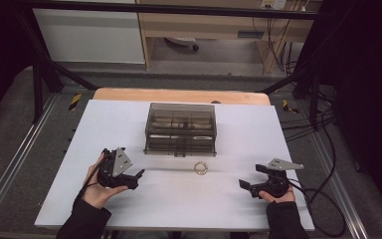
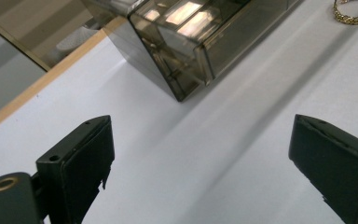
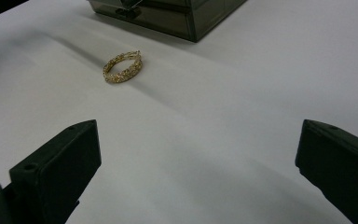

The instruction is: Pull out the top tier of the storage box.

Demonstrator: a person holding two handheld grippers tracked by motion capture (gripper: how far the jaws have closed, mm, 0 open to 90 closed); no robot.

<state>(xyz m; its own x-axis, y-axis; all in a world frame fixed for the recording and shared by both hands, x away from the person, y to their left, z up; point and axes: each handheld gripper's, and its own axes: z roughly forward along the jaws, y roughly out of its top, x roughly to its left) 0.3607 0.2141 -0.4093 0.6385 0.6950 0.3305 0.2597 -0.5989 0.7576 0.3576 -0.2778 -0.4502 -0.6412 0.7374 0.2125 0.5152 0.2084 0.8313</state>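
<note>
A: Two grippers are working over one white table [image 1: 129, 124]. Largest item first, please.

B: The table is lying over a wooden board whose edge is showing along the far side. A black frame [image 1: 45, 59] is standing around the station, and cables [image 1: 323, 149] are trailing down the right-hand floor area.

A: Next in size?

B: A smoky transparent box [image 1: 181, 128] is sitting at the middle of the table, toward the far side. Its interior is showing dividers, and its front drawer is appearing slightly pulled out. In the left gripper view the box [image 2: 186, 42] is lying ahead, with its near corner pointing toward the jaws.

A: Gripper status?

B: The left gripper [image 1: 138, 175] is resting low at the near left, held in a hand [image 1: 97, 186]. Its jaws are standing wide apart and gripping nothing. The right gripper [image 1: 243, 184] is sitting at the near right, jaws likewise spread wide, with bare table between them.

A: Smallest item?

B: A gold bracelet [image 1: 200, 168] is lying flat on the table just in front of the box, not touching it, between the two grippers and nearer the right one. In the right gripper view the bracelet [image 3: 122, 67] is lying ahead and to the left of the jaw line.

A: Obstructions?

B: Bare table is lying between each gripper and the bracelet; the box is standing directly behind it.
</note>
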